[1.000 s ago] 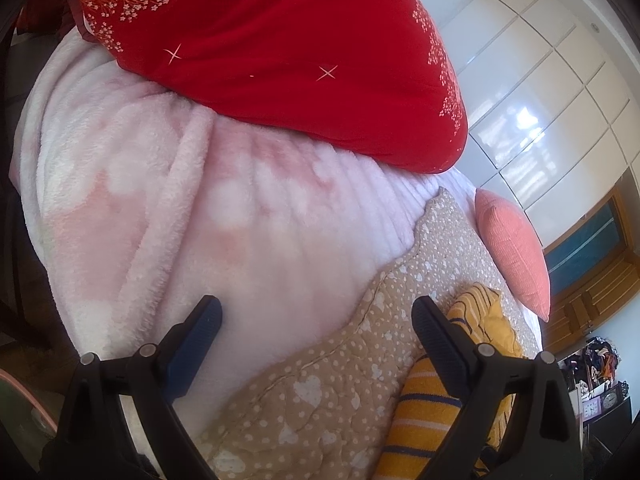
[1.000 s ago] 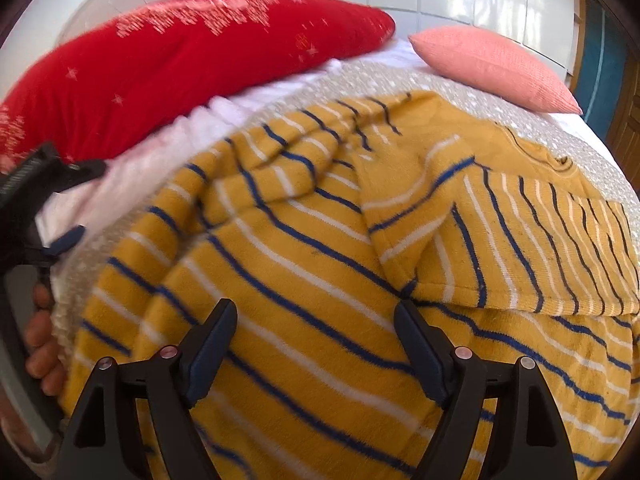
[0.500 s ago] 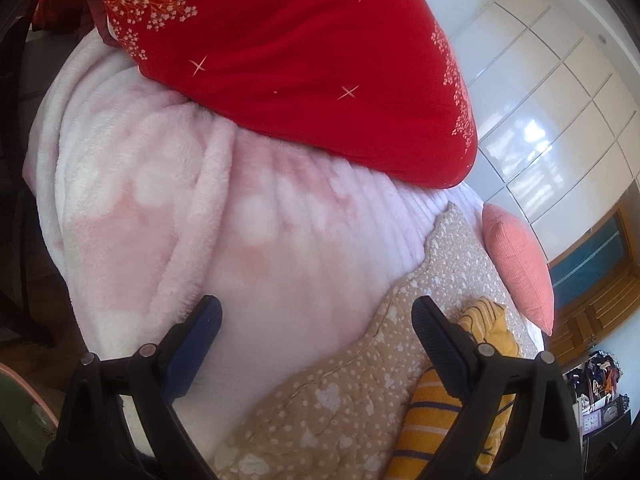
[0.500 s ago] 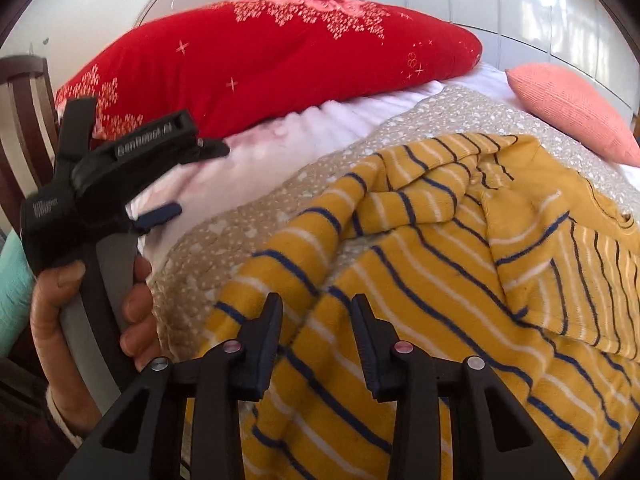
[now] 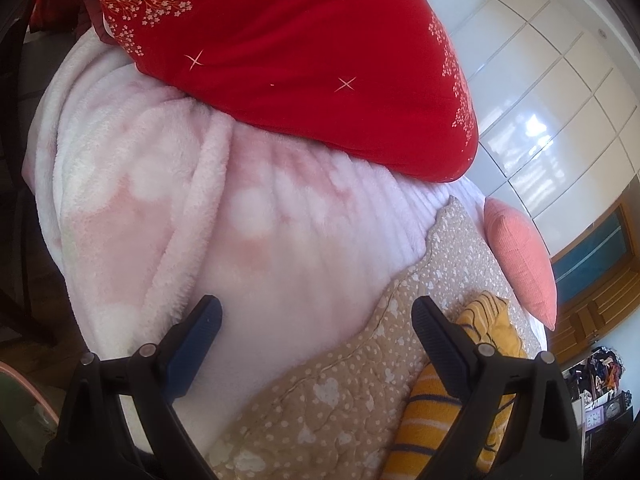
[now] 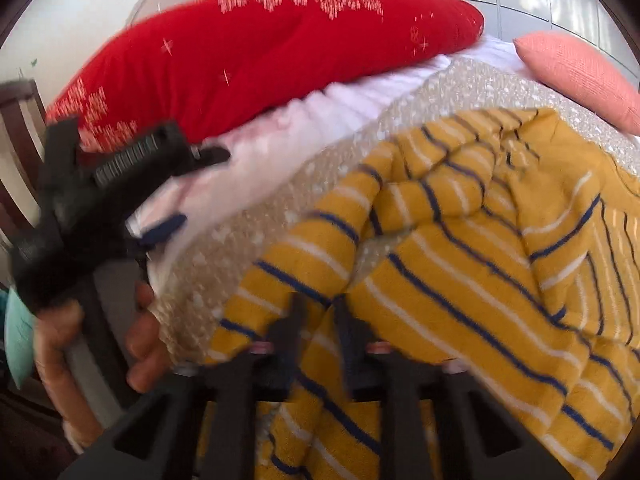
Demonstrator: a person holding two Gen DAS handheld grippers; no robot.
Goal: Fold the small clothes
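A yellow garment with blue and white stripes (image 6: 460, 264) lies crumpled on the beige dotted quilt (image 6: 248, 248). My right gripper (image 6: 320, 312) is shut on its near edge, with a fold of the cloth pinched between the fingers. The frame is blurred. My left gripper (image 5: 316, 320) is open and empty, held above the pink fleece blanket (image 5: 200, 216) at the bed's edge. The garment shows at the lower right of the left wrist view (image 5: 436, 400). The left gripper also shows at the left of the right wrist view (image 6: 192, 192), held in a hand.
A big red pillow (image 5: 288, 48) lies on the pink blanket at the back. A small coral cushion (image 5: 520, 256) lies at the far end of the quilt. White wardrobe doors (image 5: 552, 92) stand behind. A dark wooden chair (image 6: 20, 120) stands left of the bed.
My right gripper has closed from wide open onto the garment's near edge and pulled it, bunching the cloth. My left gripper has stayed open and drifted slightly back and left.
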